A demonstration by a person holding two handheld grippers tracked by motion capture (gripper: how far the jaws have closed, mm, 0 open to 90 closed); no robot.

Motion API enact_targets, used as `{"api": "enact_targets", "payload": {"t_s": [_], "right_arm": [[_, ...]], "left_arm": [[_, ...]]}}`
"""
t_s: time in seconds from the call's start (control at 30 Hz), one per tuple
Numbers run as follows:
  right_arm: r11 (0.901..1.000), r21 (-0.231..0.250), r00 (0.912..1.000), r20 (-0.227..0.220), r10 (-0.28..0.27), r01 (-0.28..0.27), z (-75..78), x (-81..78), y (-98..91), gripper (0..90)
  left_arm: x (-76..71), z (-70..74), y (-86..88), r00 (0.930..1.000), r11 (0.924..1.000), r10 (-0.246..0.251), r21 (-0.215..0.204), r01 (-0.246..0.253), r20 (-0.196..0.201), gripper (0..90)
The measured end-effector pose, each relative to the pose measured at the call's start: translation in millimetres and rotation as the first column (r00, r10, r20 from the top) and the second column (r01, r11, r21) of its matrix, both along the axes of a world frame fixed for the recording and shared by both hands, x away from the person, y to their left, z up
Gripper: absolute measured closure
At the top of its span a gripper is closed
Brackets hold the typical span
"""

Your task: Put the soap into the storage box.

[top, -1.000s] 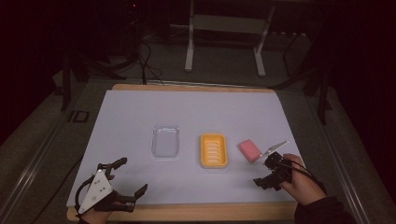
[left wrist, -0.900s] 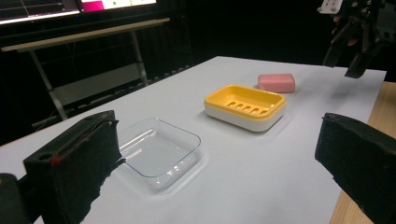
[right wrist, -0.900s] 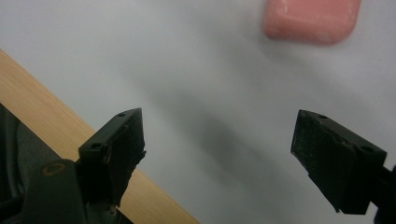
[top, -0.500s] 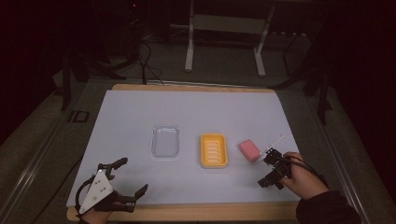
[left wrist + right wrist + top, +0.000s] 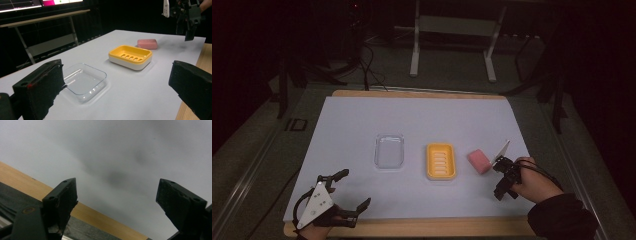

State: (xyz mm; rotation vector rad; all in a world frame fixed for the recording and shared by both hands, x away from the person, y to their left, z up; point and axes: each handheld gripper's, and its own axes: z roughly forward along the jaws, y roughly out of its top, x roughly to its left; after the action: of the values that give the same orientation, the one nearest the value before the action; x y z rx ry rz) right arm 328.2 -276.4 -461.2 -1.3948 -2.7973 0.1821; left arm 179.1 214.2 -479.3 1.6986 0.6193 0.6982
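Right gripper view: the right gripper (image 5: 117, 202) has its fingers (image 5: 62, 197) spread wide with nothing between them, pointing down at bare white counter (image 5: 120, 150) near the wooden front edge. High view places this gripper just beside the pink soap bar (image 5: 479, 161), on its right, apparently not touching; contact is hard to judge at this angle. Left gripper (image 5: 117, 92): fingers likewise apart and empty, resting near the front left corner, well apart from everything.

Step in hand, as judged: approach to the soap, grasp not yet made. Next move calls for turning the right fingers toward the bar, straddling it, then closing.

Surroundings: yellow soap dish (image 5: 441, 161) just left of the soap, likely its destination; clear tray (image 5: 389, 150) farther left. Nothing stands between soap and dish.
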Motion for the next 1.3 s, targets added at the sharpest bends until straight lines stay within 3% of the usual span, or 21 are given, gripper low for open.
{"api": "enact_targets", "payload": {"t_s": [0.13,0.17,0.23,0.27,0.3,0.37,0.47,0.5,0.53,0.6,0.8,0.83,0.97,1.03,1.07,1.17,1.27,1.3], "right_arm": [[0.9996,0.019,0.9997,0.013,0.02,-0.02,0.8,5.7,0.1,15.3],[0.9989,0.011,0.9966,0.068,-0.045,0.045,0.1,8.4,1.4,11.9],[0.9994,0.014,0.9963,0.079,-0.033,0.032,0.5,10.2,1.3,11.6],[0.9967,0.054,0.9964,0.057,-0.064,0.061,1.4,14.5,0.9,10.5],[0.9984,0.043,0.9966,0.072,-0.039,0.036,1.4,15.5,1.8,10.5],[0.9981,0.049,0.9946,0.095,-0.042,0.038,1.5,20.2,2.1,10.5],[0.9978,0.049,0.9947,0.091,-0.048,0.043,1.6,22.5,2.2,10.5],[0.9959,0.076,0.9924,0.109,-0.057,0.049,4.4,30.9,3.6,12.9],[0.9957,0.079,0.9926,0.108,-0.056,0.047,5.2,33.0,3.5,14.0],[0.9968,0.077,0.9879,0.151,-0.035,0.024,7.5,37.1,6.3,14.9],[0.9933,0.113,0.9835,0.181,0.002,-0.023,11.6,47.7,16.8,15.0],[0.9914,0.122,0.9775,0.21,0.021,-0.047,11.4,51.5,20.2,15.0],[0.9841,0.172,0.9731,0.23,0.005,-0.046,10.7,57.2,24.8,15.0],[0.9768,0.21,0.9654,0.26,-0.014,-0.042,9.2,61.3,26.5,15.1],[0.9703,0.242,0.9673,0.249,-0.049,-0.013,7.4,64.6,27.4,15.1],[0.9725,0.232,0.9653,0.25,-0.074,0.015,0.4,68.8,29.3,15.0],[0.9724,0.233,0.9623,0.263,-0.071,0.008,-4.5,70.6,30.7,15.1],[0.9674,0.253,0.9586,0.273,-0.081,0.01,-8.3,71.8,32.1,15.1]], "left_arm": [[0.1,-0.1,0.0,1.0,1.0,0.0,0.002,0.0,-0.001,0.6],[0.3,-0.1,-0.2,1.0,1.0,0.001,0.002,-0.001,-0.001,0.6],[0.3,-0.2,-0.4,1.0,1.0,0.001,0.003,-0.001,-0.001,0.6],[0.3,-0.2,-0.5,1.0,1.0,0.001,0.004,-0.001,-0.001,0.6],[0.3,-0.2,-0.5,1.0,1.0,0.0,0.005,0.0,-0.001,0.6],[0.3,-0.1,-0.3,1.0,1.0,0.001,0.002,-0.001,-0.001,0.6],[0.3,-0.1,0.0,1.0,1.0,0.001,0.004,-0.001,-0.001,0.6],[0.5,-0.2,0.0,1.0,1.0,0.001,0.004,-0.001,-0.001,0.6],[0.5,-0.2,0.0,1.0,1.0,0.001,0.004,-0.001,-0.001,0.6],[0.6,-0.2,-0.4,1.0,1.0,-0.001,0.003,0.001,-0.002,0.6],[0.5,-0.3,-0.5,1.0,1.0,-0.004,0.002,0.004,-0.003,0.6],[0.4,-0.2,-0.5,1.0,1.0,-0.006,0.001,0.006,-0.002,0.6],[0.3,-0.3,-0.6,1.0,1.0,-0.008,0.001,0.008,-0.003,0.6],[0.3,-0.3,-0.6,1.0,1.0,-0.009,0.001,0.009,-0.002,0.6],[0.3,-0.3,-0.6,0.9999,0.9999,-0.01,0.002,0.01,-0.003,0.6],[0.3,-0.3,-0.8,0.9999,0.9999,-0.012,0.002,0.012,-0.003,0.6],[0.1,-0.2,-0.8,0.9999,0.9999,-0.012,0.002,0.012,-0.002,0.6],[0.1,-0.2,-0.6,0.9999,0.9999,-0.012,0.0,0.012,-0.002,0.6]]}}
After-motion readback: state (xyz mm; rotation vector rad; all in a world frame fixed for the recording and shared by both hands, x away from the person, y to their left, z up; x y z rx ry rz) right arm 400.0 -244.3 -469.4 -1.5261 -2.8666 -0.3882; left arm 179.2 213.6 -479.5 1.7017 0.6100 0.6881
